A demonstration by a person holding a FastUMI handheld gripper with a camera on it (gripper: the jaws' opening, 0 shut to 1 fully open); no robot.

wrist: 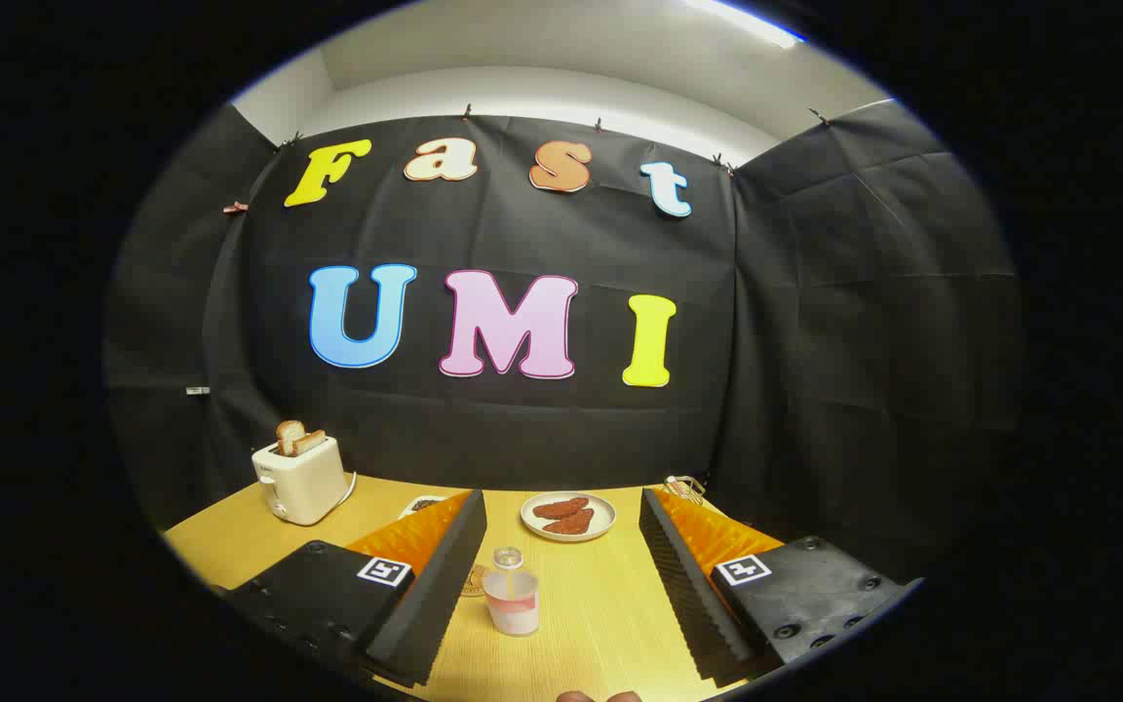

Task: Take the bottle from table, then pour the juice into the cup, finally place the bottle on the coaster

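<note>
The tongs [561, 575] are spread wide and hold nothing, and the bottle [511, 593] stands upright on the table [600, 604] between the two fingers, nearer the left one, its long axis vertical, so a straight push forward looks enough to bracket it. It is clear with a pale cap and some pinkish juice in its lower part. Beyond the tongs, toward the far edge, a plate [568, 516] carries brown food, and a toaster [299, 478] near the far left corner has toast in its slots.
</note>
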